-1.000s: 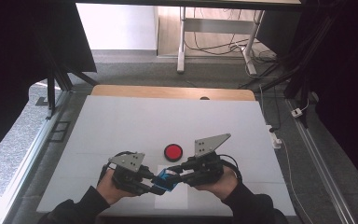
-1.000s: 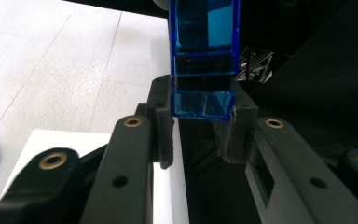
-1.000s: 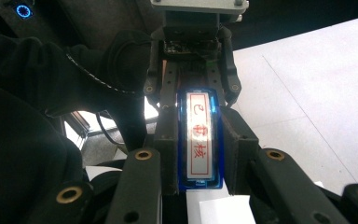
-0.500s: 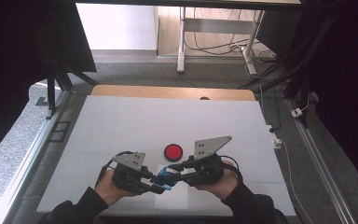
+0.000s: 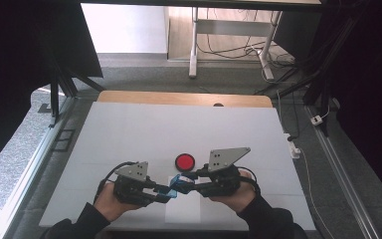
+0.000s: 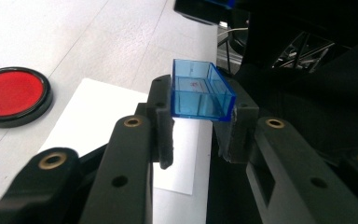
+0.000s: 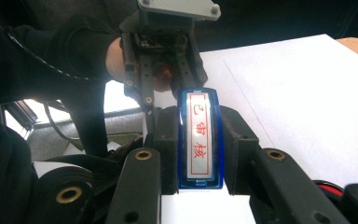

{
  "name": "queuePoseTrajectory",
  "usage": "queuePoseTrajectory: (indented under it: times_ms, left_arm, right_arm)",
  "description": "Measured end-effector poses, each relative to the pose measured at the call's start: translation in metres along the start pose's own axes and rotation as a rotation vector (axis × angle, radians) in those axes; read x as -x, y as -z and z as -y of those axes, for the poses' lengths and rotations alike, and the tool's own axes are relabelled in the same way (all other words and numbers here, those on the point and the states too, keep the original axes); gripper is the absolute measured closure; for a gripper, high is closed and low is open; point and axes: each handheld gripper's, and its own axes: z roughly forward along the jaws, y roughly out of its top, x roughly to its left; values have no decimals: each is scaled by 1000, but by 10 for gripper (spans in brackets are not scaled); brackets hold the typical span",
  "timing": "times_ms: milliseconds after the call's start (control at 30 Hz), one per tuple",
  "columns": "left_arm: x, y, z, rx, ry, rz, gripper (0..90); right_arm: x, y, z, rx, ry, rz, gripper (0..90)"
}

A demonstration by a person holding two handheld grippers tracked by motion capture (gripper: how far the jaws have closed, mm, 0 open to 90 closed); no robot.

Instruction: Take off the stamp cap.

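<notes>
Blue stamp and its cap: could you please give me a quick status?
Left hand-held gripper shut on clear blue cap. Right hand-held gripper shut on blue stamp. Red ink pad alongside, not obstructing.

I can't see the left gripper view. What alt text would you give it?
Two black claw jaws clamp a clear blue plastic cap, open side up, above a white paper sheet on a white table. A red ink pad in a black rim lies at left.

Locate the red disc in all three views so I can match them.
High view: red disc mid-table, just beyond the white paper sheet.
Left gripper view: far left, on the table.
Right gripper view: red sliver at bottom right, behind the jaw; likely it.
Shared landmark: the white paper sheet.
</notes>
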Motion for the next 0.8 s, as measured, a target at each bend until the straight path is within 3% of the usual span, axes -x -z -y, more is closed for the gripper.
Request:
queuePoseTrajectory:
  times_ms: [233, 567, 800]
  left_arm:
    - [1, 10, 2, -7, 43, -22, 689]
    - [8, 29, 13, 0, 91, -146, 689]
    - [15, 43, 27, 9, 170, -224, 689]
  right_arm:
    - [1, 1, 1, 1, -8, 11, 713]
    - [5, 2, 3, 0, -31, 56, 713]
    - [7, 1, 5, -12, -39, 85, 713]
